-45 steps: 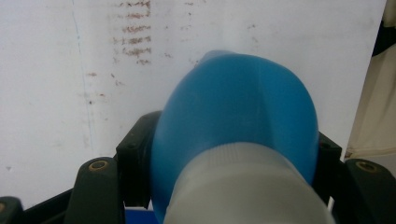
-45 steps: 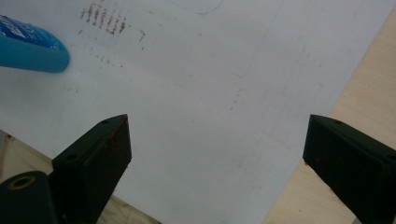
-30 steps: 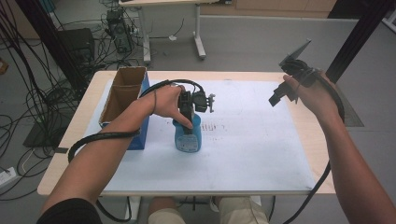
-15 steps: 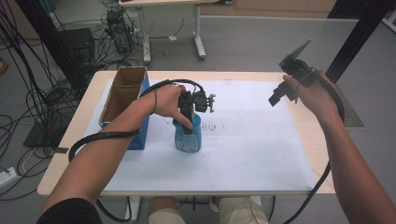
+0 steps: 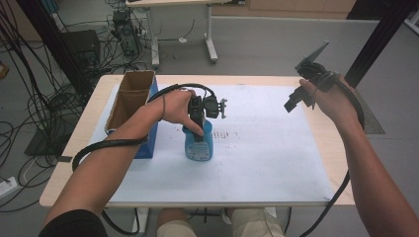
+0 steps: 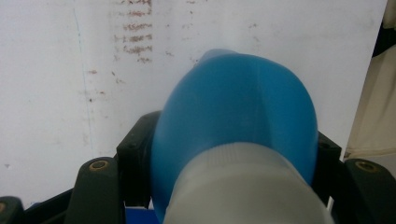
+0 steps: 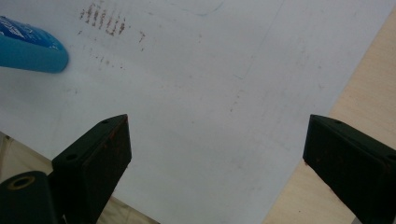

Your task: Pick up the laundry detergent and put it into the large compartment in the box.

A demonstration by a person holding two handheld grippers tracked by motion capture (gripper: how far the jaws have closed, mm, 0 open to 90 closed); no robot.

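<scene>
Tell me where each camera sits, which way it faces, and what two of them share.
High view: above the person's side, looking forward and down on the table; both forearms show.
Left gripper view: rides the left gripper, looking down its jaws, shut on the blue bottle.
Right gripper view: rides the right gripper, raised, facing down at the white sheet; jaws apart.
All three share the blue bottle and the sheet.

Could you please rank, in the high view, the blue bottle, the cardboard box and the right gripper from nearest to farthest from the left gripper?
1. Blue bottle, clamped in the left gripper.
2. Cardboard box, at the table's left edge.
3. Right gripper, raised at the far right.
</scene>
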